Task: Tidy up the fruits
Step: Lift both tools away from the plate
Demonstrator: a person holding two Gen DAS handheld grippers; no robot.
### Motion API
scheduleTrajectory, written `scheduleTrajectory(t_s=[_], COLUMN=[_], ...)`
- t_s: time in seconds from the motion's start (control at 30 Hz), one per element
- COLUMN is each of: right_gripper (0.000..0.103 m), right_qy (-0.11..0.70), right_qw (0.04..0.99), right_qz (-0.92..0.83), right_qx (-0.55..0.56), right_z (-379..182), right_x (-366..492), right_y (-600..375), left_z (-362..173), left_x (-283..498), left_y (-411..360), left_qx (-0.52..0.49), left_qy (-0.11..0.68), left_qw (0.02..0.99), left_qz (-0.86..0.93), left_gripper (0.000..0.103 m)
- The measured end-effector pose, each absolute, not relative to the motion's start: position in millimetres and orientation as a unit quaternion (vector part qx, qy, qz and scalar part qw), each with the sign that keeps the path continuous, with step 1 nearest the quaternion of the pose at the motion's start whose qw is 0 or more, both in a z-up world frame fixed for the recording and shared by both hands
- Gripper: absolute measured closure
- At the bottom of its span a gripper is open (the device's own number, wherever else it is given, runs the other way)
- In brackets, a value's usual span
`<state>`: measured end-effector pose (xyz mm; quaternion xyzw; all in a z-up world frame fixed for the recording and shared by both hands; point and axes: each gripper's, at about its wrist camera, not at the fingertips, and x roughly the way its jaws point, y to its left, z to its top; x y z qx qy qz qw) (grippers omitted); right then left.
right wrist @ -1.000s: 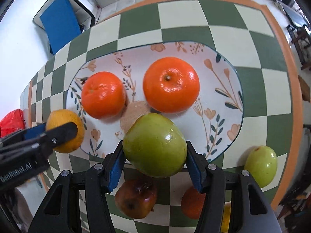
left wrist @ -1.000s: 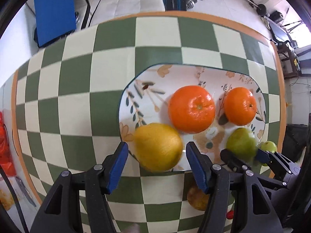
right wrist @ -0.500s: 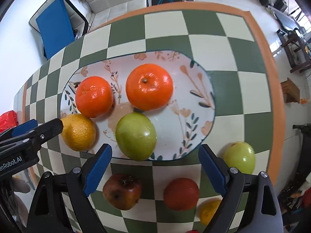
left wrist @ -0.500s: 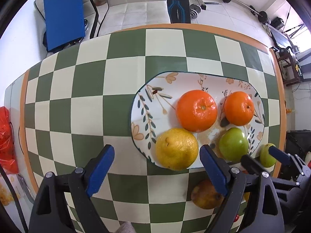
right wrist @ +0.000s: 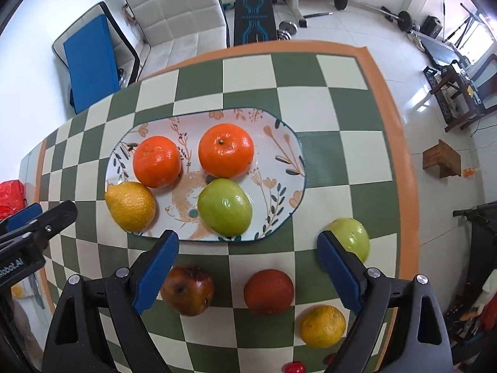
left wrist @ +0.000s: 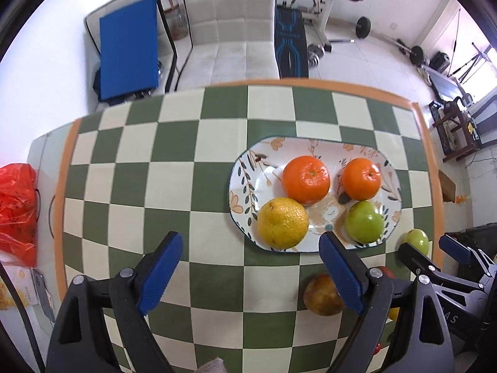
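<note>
Checkered bench [right wrist: 310, 108] carries our floral plate [right wrist: 279, 143] with a green apple [right wrist: 224, 207]; our left gripper [left wrist: 248, 267] and right gripper [right wrist: 247, 267] hover released, empty.

Four fruits [left wrist: 283, 223] on floral plate [left wrist: 248, 171]

Both wrist views look steeply down, sharing the plate [left wrist: 245, 168] [right wrist: 289, 143].

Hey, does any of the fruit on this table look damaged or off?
Yes. The dark red apple on the tablecloth, just in front of the plate, looks bruised: brownish, blotchy skin and a dull, shrivelled look. The other fruit looks fresh.
</note>
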<state>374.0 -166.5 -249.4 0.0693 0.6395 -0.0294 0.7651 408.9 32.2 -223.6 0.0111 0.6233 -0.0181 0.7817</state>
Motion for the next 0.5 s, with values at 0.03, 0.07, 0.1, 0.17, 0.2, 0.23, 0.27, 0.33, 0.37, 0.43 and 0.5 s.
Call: scheduleTrajectory(t_s=[0.03, 0.07, 0.1, 0.17, 0.2, 0.23, 0.27, 0.33, 0.37, 0.43, 0.5], right_gripper=[0.01, 0.01, 0.01, 0.01, 0.01, 0.01, 0.01, 0.01, 0.01, 0.01, 0.01], right_qy=[0.636, 0.631, 0.626, 0.617, 0.61, 0.605, 0.601, 0.589, 0.585, 0.577, 0.569], right_qw=[0.768, 0.772, 0.776, 0.783, 0.79, 0.794, 0.797, 0.806, 0.81, 0.815, 0.82], right_qz=[-0.032, -0.034, -0.034, -0.035, -0.035, -0.035, -0.033, -0.029, -0.028, -0.025, -0.022], right_qx=[0.069, 0.069, 0.069, 0.063, 0.058, 0.054, 0.051, 0.048, 0.047, 0.05, 0.053], right_z=[-246, -241, -235, -224, -216, -210, -203, -188, -182, -169, -157], right_x=[371, 367, 361, 353, 347, 343, 339, 329, 325, 314, 304], right_y=[-167, -168, -169, -169, -169, -168, -168, -167, -167, -167, -167], left_z=[-218, -212, -208, -199, -195, -190, -188, -179, -173, -163, -154], left_x=[404, 399, 395, 384, 380, 374, 371, 362, 357, 348, 340], left_y=[32, 31, 31, 29, 28, 27, 26, 24, 23, 22, 22], left_qx=[0.011, 0.013, 0.013, 0.015, 0.015, 0.015, 0.014, 0.013, 0.012, 0.012, 0.011], left_qy=[0.617, 0.611, 0.605, 0.597, 0.594, 0.589, 0.587, 0.58, 0.575, 0.565, 0.556], left_qw=[0.787, 0.791, 0.796, 0.802, 0.804, 0.807, 0.809, 0.814, 0.818, 0.825, 0.831], left_qz=[-0.018, -0.017, -0.015, -0.018, -0.018, -0.02, -0.021, -0.023, -0.026, -0.025, -0.026], left_gripper=[0.013, 0.013, 0.013, 0.013, 0.013, 0.013, 0.013, 0.013, 0.013, 0.013, 0.013])
